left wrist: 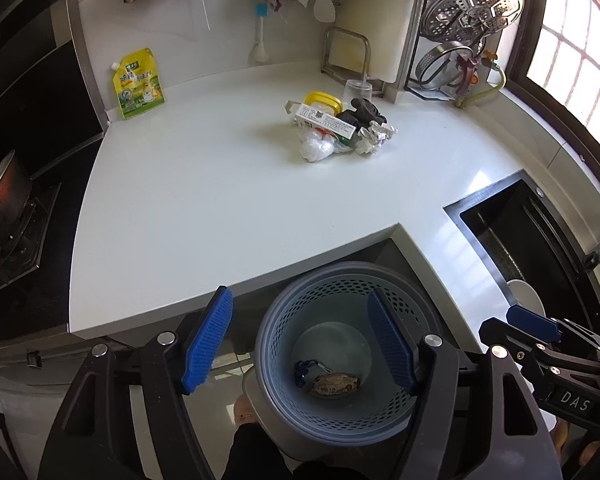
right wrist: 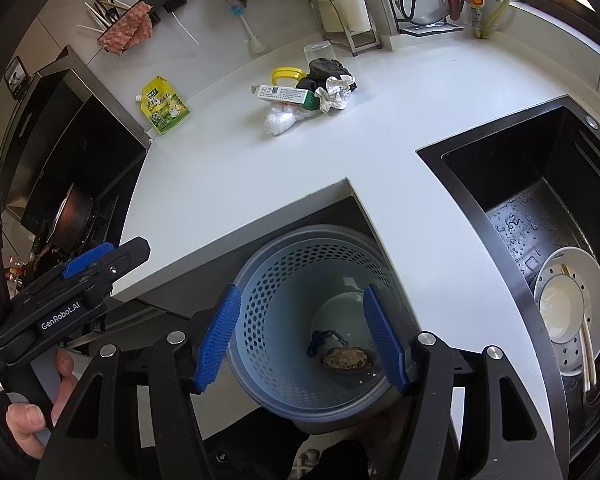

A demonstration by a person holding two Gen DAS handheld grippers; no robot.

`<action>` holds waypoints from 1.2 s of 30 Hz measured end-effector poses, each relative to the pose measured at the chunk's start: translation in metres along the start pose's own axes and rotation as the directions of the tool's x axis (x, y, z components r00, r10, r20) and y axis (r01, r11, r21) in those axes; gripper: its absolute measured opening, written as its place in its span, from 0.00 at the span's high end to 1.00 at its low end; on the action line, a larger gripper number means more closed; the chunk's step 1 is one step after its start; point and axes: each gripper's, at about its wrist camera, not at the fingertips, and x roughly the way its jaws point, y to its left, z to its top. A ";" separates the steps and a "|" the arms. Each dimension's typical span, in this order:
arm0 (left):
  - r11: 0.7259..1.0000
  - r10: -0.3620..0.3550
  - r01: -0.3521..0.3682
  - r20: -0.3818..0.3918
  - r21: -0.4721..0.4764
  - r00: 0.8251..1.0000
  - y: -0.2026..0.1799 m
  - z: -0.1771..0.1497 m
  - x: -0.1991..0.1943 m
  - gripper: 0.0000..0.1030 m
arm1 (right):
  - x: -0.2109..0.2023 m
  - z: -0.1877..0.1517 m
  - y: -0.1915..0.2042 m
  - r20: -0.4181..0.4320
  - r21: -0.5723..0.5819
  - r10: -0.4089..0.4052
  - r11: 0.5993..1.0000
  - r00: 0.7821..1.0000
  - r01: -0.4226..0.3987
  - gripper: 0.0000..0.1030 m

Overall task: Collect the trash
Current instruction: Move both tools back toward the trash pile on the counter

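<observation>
Blue-padded fingers (left wrist: 208,340) of the left gripper (left wrist: 300,340) stood wide apart with nothing between them, above a perforated blue bin (left wrist: 336,356) that sat on the floor below the counter (left wrist: 220,184) edge. Inside the bin lay a brown wrapper (left wrist: 334,384) and a small blue item (too small to identify). Over the same bin the right gripper (right wrist: 300,336) was also wide and empty. Remaining trash (left wrist: 336,128), a box, crumpled paper and a plastic bag, was piled on the counter at twelve o'clock. At three o'clock was a dark sink (right wrist: 540,208) holding a white bowl (right wrist: 572,312).
</observation>
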 end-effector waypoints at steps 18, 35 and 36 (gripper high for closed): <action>0.994 -0.059 0.053 0.057 0.099 0.997 0.036 0.133 0.082 0.23 | 0.053 0.111 -0.001 0.120 0.159 -0.144 0.979 0.982 0.124 0.38; 0.984 -0.096 0.097 -0.015 0.150 0.995 0.042 0.192 0.192 0.23 | 0.149 0.182 -0.018 0.095 0.198 -0.230 0.958 0.969 0.208 0.38; 0.984 -0.096 0.097 -0.017 0.151 0.995 0.042 0.193 0.195 0.23 | 0.153 0.186 -0.019 0.094 0.198 -0.231 0.957 0.968 0.210 0.38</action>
